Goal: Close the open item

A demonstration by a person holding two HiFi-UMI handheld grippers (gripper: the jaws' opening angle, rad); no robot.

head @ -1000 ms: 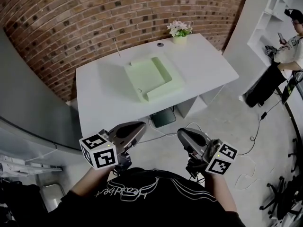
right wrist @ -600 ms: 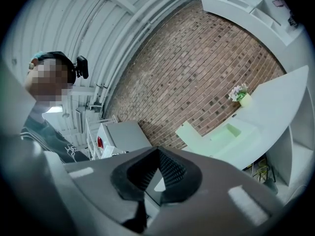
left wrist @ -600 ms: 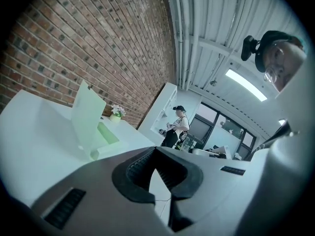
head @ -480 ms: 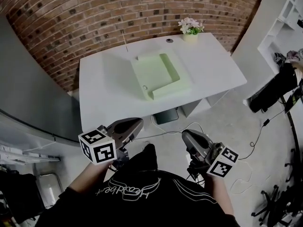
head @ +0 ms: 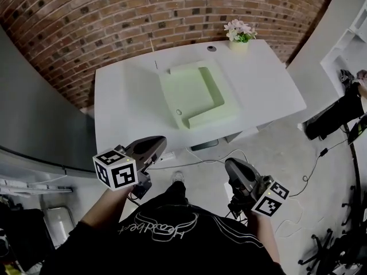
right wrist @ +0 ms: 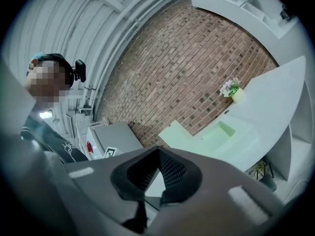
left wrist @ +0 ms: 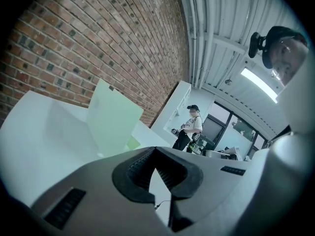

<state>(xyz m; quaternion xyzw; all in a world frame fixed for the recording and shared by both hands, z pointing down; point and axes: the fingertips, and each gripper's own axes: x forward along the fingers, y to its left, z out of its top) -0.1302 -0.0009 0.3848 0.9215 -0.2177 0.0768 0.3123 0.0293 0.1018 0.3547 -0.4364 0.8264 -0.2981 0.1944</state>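
A pale green box [head: 198,96] lies open on the white table [head: 126,105], its lid [head: 179,93] raised on the left side of the recessed tray [head: 210,85]. In the left gripper view the lid [left wrist: 114,118] stands upright against the brick wall. Both grippers hang in front of the table's near edge, well short of the box. My left gripper [head: 156,144] is shut with nothing in it, fingertips touching. My right gripper [head: 231,165] is likewise shut and empty. The right gripper view shows the box [right wrist: 216,134] far off on the table.
A small pot of flowers [head: 239,34] stands at the table's far right corner, near a round grommet [head: 211,48]. A thin rod [head: 153,55] rises behind the box. A brick wall [head: 172,10] backs the table. Cables [head: 312,159] trail on the floor; a person [head: 344,105] stands at right.
The table and box have come nearer and sit lower in the head view. Both grippers stay shut and low; the left one has shifted slightly toward the table edge.
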